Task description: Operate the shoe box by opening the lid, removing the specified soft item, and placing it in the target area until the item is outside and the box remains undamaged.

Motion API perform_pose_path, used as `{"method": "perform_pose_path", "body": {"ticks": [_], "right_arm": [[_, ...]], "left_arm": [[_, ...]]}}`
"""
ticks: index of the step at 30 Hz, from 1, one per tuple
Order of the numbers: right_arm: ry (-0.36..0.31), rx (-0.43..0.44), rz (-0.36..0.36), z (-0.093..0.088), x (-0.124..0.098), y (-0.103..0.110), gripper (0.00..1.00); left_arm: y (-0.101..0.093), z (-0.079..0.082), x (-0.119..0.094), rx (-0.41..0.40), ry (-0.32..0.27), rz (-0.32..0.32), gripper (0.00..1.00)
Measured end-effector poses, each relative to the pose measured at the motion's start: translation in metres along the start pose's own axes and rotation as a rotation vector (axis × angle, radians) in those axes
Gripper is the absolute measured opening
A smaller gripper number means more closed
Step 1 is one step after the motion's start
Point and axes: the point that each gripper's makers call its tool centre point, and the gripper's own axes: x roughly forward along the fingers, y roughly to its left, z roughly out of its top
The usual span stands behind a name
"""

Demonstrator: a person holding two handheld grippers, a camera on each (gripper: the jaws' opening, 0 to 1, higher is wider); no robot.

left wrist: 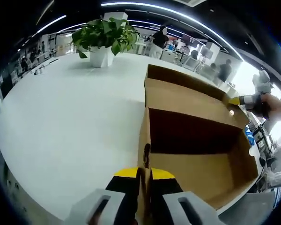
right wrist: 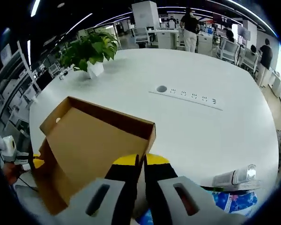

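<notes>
1. On the white table (left wrist: 70,122), near its edge, sits the brown cardboard shoe box (left wrist: 196,140), lid (left wrist: 187,96) swung open and leaning back.
2. Left gripper view: left gripper (left wrist: 144,176) has its jaws pressed onto the box's near side wall (left wrist: 144,136), which stands thin between the yellow-tipped fingers (left wrist: 124,174); pinching the cardboard edge.
3. Box interior (left wrist: 196,173) looks bare brown cardboard; the back part is in dark shadow, so I cannot tell whether a soft item lies there.
4. Far right of the same view, the other gripper's yellow tip (left wrist: 235,101) sits at the lid's far corner, held by a hand (left wrist: 271,105).
5. Right gripper view: right gripper (right wrist: 141,164) meets the lid (right wrist: 91,140) at its near corner; jaws look close together, only a thin gap between the fingers (right wrist: 158,161). The lid corner reaches the tips; cannot tell for sure that cardboard is clamped between them.
6. Left edge of that view: the other gripper (right wrist: 36,163) at the box's far side.
7. Potted green plant (left wrist: 105,40) in a white pot stands toward the far edge of the table, well apart from the box.
8. Strip of power sockets (right wrist: 185,96) is set into the table top past the lid.
9. White device (right wrist: 234,178) and a blue printed pack (right wrist: 234,201) lie near the table's edge, beside the right gripper.
10. People (right wrist: 191,28) stand among desks beyond the table.
</notes>
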Motion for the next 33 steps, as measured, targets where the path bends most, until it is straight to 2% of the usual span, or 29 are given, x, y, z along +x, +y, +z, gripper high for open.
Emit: {"method": "perform_pose_path", "body": {"ticks": [16, 33], "right_arm": [[-0.082, -0.055, 0.016, 0.021, -0.019, 0.007, 0.01], [-0.139, -0.101, 0.049, 0.029, -0.049, 0.024, 0.00]], "left_arm": [[-0.002, 0.001, 0.002, -0.003, -0.002, 0.023, 0.06], [-0.004, 0.005, 0.007, -0.033, 0.004, 0.041, 0.07]]}}
